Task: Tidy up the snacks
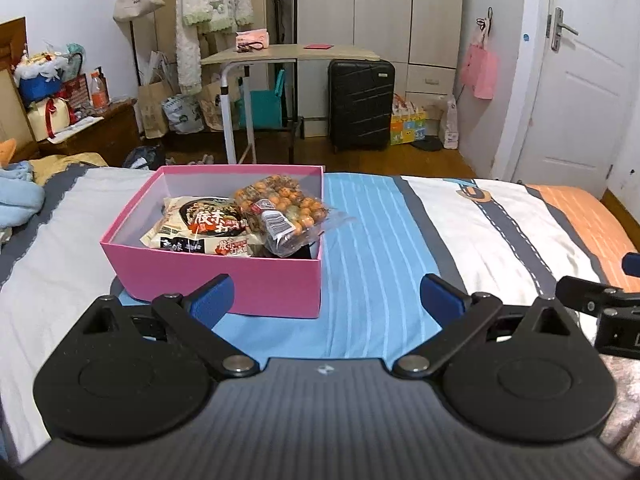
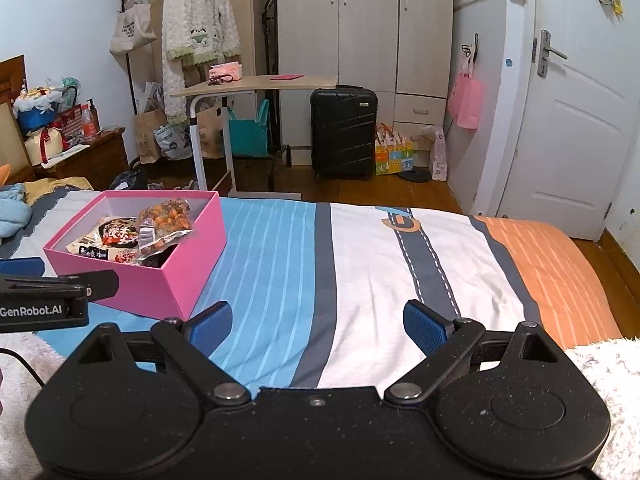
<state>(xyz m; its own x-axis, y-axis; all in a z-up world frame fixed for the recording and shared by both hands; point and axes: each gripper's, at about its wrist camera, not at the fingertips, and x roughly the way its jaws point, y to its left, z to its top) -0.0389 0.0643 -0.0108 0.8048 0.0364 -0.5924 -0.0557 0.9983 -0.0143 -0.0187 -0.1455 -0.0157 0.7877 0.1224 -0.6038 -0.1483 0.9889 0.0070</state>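
Note:
A pink box (image 1: pixel 224 276) stands open on the striped bedspread (image 1: pixel 380 240). Inside lie a noodle packet (image 1: pixel 204 224) and a clear bag of orange round snacks (image 1: pixel 280 208), the bag leaning over the right rim. My left gripper (image 1: pixel 326 292) hovers just in front of the box, open and holding nothing. In the right wrist view the box (image 2: pixel 160 284) with the noodle packet (image 2: pixel 112 238) and the snack bag (image 2: pixel 168 216) sits to the left. My right gripper (image 2: pixel 318 314) is open over bare bedspread (image 2: pixel 360 264), with nothing between its pads.
Beyond the bed's far edge stand a small folding table (image 1: pixel 288 54), a black suitcase (image 1: pixel 360 104), wardrobes and a white door (image 1: pixel 580 80). A cluttered wooden nightstand (image 1: pixel 92 128) is at the left. A fluffy white blanket (image 2: pixel 608 364) lies near the right gripper.

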